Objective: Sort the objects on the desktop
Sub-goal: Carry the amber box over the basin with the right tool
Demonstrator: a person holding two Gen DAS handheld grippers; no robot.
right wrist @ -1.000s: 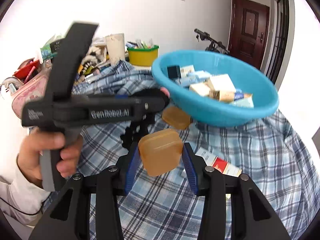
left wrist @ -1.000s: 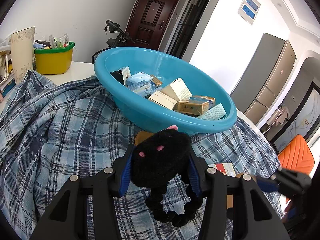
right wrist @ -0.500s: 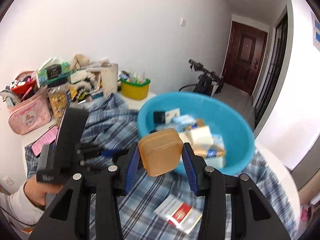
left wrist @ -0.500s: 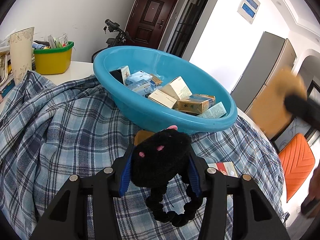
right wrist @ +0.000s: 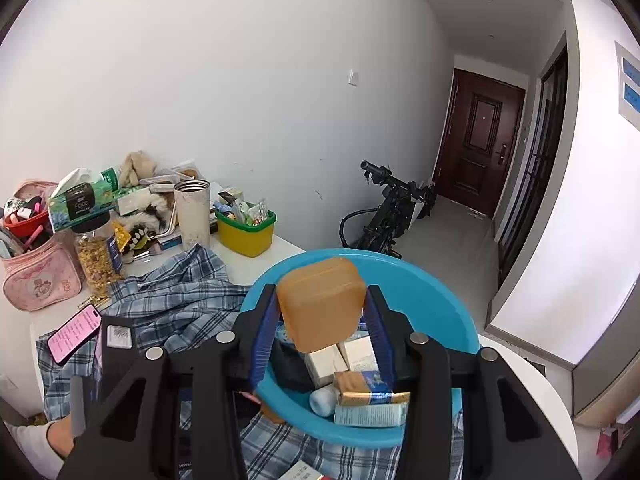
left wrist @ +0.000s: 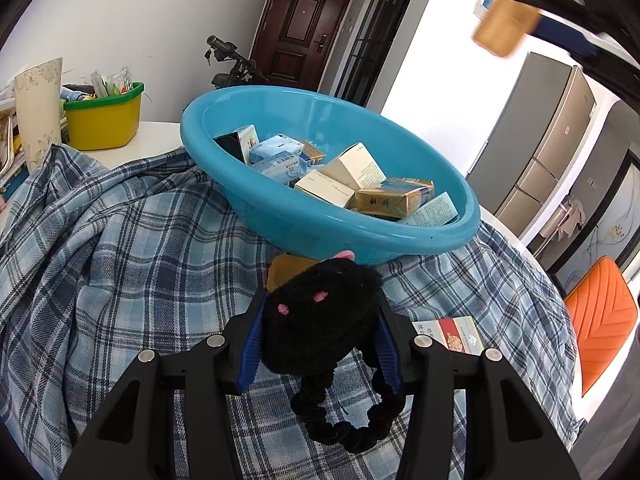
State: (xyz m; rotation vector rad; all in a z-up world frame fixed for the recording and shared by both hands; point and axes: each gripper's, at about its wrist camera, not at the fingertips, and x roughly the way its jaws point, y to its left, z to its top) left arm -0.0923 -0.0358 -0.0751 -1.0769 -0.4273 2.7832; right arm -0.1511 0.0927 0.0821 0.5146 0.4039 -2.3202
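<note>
My left gripper [left wrist: 318, 340] is shut on a black fluffy hair tie [left wrist: 322, 332] with pink dots, held low over the plaid cloth [left wrist: 120, 264] in front of the blue basin [left wrist: 280, 216]. The basin holds several small boxes [left wrist: 352, 172]. My right gripper [right wrist: 322, 332] is shut on an amber plastic case [right wrist: 322, 304] and holds it high above the basin [right wrist: 432, 304]. The case also shows in the left wrist view [left wrist: 505, 28], at the top right. A second amber case [left wrist: 286, 270] lies on the cloth under the basin's rim.
A yellow bin [left wrist: 102, 120] and a tall cup [left wrist: 38, 108] stand at the back left. A red-and-white packet [left wrist: 452, 334] lies on the cloth at right. A pink phone [right wrist: 74, 334], a jar [right wrist: 98, 252] and a pink bag [right wrist: 36, 276] crowd the left side. An orange chair [left wrist: 600, 312] stands beyond the table.
My right gripper has risen with the amber case from beside the left gripper to high above the basin. The left gripper with the hair tie has stayed put.
</note>
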